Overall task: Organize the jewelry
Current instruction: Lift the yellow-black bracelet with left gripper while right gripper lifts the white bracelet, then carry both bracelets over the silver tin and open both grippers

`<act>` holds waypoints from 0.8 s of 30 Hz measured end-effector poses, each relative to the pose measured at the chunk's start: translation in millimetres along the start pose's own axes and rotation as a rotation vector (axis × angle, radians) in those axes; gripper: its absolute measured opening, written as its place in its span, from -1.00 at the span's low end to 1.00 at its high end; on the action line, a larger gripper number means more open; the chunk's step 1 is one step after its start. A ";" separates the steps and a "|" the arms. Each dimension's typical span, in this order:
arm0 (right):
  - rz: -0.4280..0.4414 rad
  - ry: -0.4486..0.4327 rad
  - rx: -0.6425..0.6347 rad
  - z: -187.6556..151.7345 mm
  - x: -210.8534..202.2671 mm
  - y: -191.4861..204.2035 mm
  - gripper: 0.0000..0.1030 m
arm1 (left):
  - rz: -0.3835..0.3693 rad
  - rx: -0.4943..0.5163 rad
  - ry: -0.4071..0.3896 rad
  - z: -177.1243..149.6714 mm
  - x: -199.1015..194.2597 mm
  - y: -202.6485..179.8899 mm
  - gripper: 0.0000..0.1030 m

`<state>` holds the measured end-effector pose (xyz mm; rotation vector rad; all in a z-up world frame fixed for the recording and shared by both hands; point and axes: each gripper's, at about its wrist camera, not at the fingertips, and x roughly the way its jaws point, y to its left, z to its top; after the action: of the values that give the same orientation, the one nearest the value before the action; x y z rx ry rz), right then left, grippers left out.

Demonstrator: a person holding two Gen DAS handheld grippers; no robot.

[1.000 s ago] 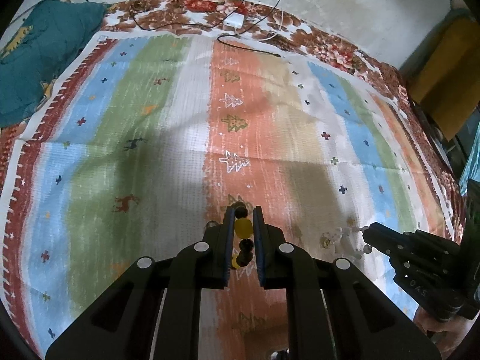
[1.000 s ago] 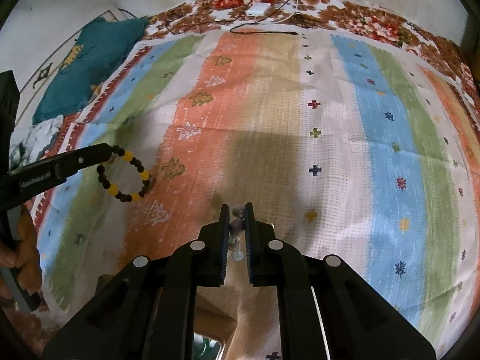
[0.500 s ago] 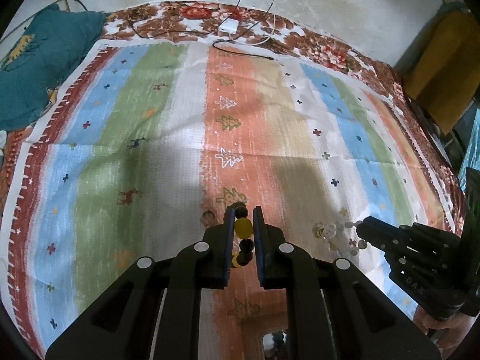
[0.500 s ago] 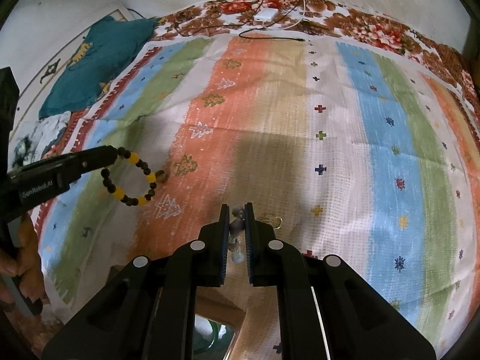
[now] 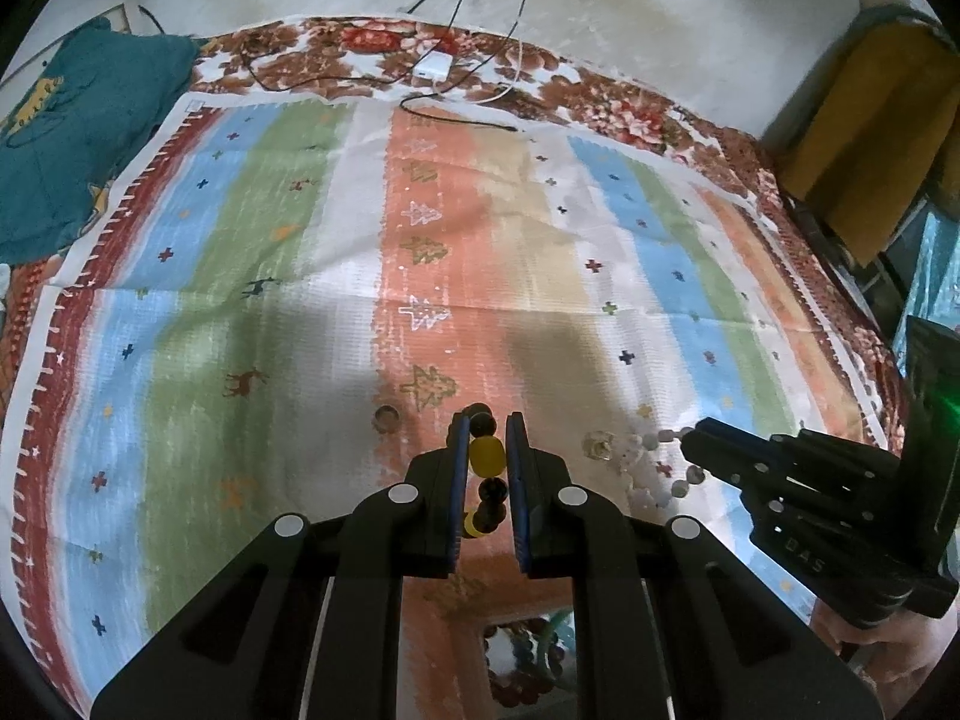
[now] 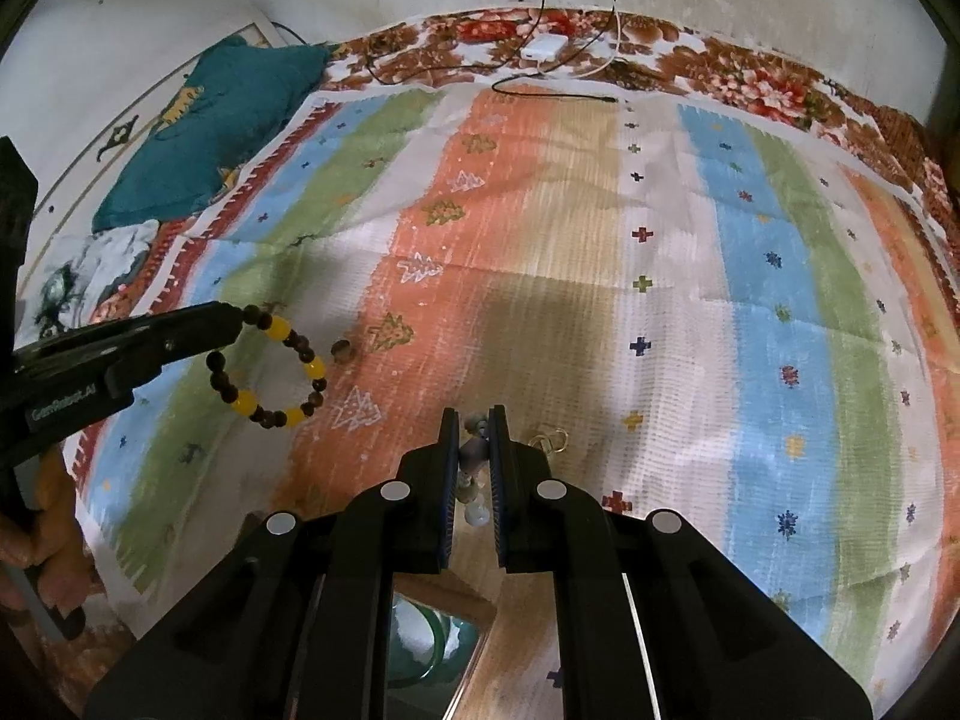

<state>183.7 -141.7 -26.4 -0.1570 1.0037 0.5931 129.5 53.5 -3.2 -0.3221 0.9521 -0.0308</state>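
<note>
Holding dark/yellow bead bracelet in left gripper, jaws clamped on a yellow bead, loop hanging clear above striped cloth. Right gripper likewise pinched shut on clear bead strand, rest dangling twd cloth. Best handled, prob: keep both grips firm, lower slow so loops don't swing, ease straight over box seen below jaws w/ green bangle inside, release one at a time. Watch for tangling btw strands, grippers near each other. Nearby: small ring & thin gold wire piece loose on cloth. Farther: teal cushion, charger + cables by wall. Nothing blocking drop path.
</note>
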 end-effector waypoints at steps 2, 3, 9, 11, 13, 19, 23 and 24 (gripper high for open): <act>0.000 -0.006 -0.003 -1.1 -3.4 1.7 -0.79 | -0.007 0.004 -0.005 -1.5 -4.2 -3.1 -0.77; 0.001 -0.008 -0.005 -1.5 -4.6 2.6 -0.79 | -0.013 0.008 -0.010 -3.2 -7.7 -5.6 -0.77; -0.001 -0.031 -0.021 -5.2 -16.7 9.2 -0.79 | -0.036 0.028 -0.029 -10.5 -22.2 -16.4 -0.77; 0.003 -0.034 -0.023 -7.7 -19.9 10.5 -0.79 | -0.045 0.034 -0.036 -13.9 -27.1 -19.4 -0.77; 0.010 -0.038 -0.025 -10.1 -23.5 12.0 -0.79 | -0.052 0.038 -0.040 -17.0 -31.0 -21.9 -0.77; 0.020 -0.059 -0.038 -18.6 -37.7 19.4 -0.79 | -0.065 0.054 -0.050 -27.6 -41.7 -27.4 -0.77; 0.013 -0.054 -0.061 -27.5 -40.5 25.2 -0.79 | -0.077 0.058 -0.056 -36.4 -50.0 -30.8 -0.77; 0.015 -0.052 -0.063 -28.8 -40.7 26.1 -0.79 | -0.080 0.062 -0.057 -38.1 -51.3 -31.9 -0.77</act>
<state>132.2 -147.3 -4.5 -0.1890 0.9374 0.6397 72.6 21.9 26.2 -0.3026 0.8799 -0.1234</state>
